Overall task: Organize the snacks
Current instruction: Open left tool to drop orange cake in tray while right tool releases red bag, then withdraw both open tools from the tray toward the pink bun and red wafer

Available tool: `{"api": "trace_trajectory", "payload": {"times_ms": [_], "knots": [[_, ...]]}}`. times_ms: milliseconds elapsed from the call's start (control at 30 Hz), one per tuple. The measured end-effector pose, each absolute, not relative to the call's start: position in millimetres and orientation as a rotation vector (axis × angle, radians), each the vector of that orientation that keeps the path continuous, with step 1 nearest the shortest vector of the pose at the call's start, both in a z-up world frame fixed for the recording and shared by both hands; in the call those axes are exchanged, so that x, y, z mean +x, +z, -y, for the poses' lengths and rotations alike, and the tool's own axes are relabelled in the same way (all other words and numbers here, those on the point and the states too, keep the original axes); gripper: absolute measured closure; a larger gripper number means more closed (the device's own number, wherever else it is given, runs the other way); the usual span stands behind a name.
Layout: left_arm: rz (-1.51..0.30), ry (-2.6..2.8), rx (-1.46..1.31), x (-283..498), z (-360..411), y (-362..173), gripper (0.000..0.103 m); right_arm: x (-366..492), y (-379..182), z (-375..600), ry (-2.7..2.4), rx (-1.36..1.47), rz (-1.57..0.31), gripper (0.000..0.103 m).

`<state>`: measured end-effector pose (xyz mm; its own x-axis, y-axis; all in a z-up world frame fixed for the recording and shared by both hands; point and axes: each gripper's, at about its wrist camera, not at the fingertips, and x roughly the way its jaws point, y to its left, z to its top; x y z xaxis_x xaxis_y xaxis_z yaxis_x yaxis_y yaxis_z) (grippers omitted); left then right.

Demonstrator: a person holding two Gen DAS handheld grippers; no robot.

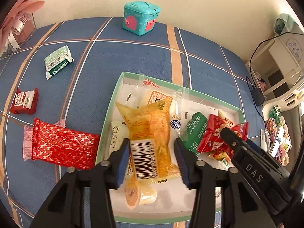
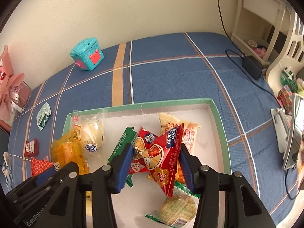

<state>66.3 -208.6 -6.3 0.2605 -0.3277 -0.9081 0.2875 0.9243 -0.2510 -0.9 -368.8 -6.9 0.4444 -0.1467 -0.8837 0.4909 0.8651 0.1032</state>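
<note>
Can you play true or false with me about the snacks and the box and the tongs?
1. The left tongs have an orange packet between them. True.
2. The teal toy chest sits inside the green-rimmed box. False: it stands on the blue cloth near the wall.
3. The right tongs have a red packet between them. True.
4. All the snacks are in the box. False: the red patterned packet and the green packet lie outside on the cloth.
</note>
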Motion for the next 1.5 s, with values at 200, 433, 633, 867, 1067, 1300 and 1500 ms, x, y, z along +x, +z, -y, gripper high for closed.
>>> {"api": "trace_trajectory", "payload": {"times_ms": [200, 433, 633, 867, 1067, 1300, 1500], "knots": [[-1.226, -0.417, -0.044, 64.8, 203.9, 4.5, 0.045, -4.8, -5.3, 365.8, -0.420, 0.375, -1.071, 0.035], [-1.201, -0.407, -0.055, 63.5, 193.6, 18.2, 0.043, -11.2, 1.0, 361.2, -0.428, 0.381, -1.081, 0.030], [-1.197, -0.379, -0.068, 62.8, 180.6, 20.3, 0.040, -14.5, 5.7, 353.3, -0.418, 0.375, -1.087, 0.019], [-1.169, -0.340, -0.053, 61.9, 167.3, 25.1, 0.032, -21.5, 7.0, 343.6, -0.415, 0.377, -1.098, 0.019], [-1.154, -0.305, -0.027, 60.7, 160.1, 26.4, 0.025, -30.3, 6.6, 336.5, -0.407, 0.381, -1.106, 0.019], [-1.142, -0.279, 0.026, 55.2, 156.2, 22.6, 0.016, -39.1, 9.2, 320.7, -0.370, 0.354, -1.085, 0.000], [-1.113, -0.262, 0.051, 51.0, 149.1, 24.5, 0.009, -44.3, 12.1, 314.9, -0.362, 0.352, -1.061, 0.000]]}}
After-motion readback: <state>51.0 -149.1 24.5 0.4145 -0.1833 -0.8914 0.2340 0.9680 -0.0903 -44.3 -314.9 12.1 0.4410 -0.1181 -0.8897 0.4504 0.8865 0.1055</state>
